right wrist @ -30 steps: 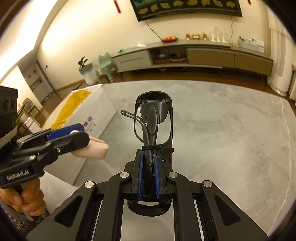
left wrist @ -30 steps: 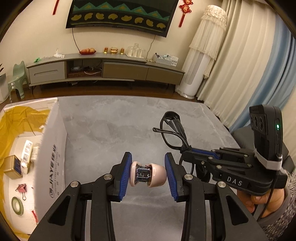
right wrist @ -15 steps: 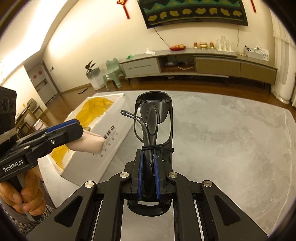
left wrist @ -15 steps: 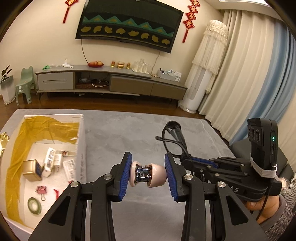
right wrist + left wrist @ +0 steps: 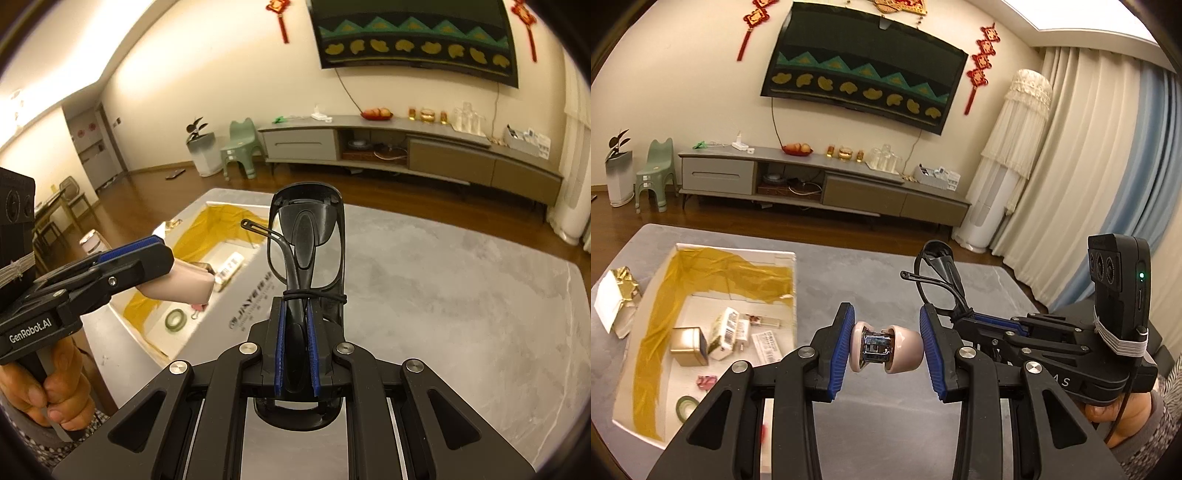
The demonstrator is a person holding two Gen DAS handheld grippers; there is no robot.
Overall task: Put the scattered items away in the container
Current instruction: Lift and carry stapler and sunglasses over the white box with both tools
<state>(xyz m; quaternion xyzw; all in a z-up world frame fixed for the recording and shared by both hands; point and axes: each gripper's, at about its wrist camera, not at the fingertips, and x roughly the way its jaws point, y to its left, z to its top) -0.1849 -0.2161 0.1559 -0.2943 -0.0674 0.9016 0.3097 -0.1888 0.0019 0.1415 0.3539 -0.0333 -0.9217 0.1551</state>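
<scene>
1. Left hand-held gripper point(image 5: 885, 349) is clamped on a pink object point(image 5: 886, 349), centre frame.
2. Right hand-held gripper point(image 5: 295, 354) is clamped on folded black glasses point(image 5: 306, 240).
3. Box point(image 5: 786, 291) sits lower left on the bench point(image 5: 849, 277).

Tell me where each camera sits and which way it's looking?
Left wrist: sits on the left gripper, looking along its fingers at the pink charger plug, cardboard box and TV wall; the right hand shows.
Right wrist: sits on the right gripper, looking past the folded black glasses; the left hand shows.
Both share box, plug, glasses, grey table.
</scene>
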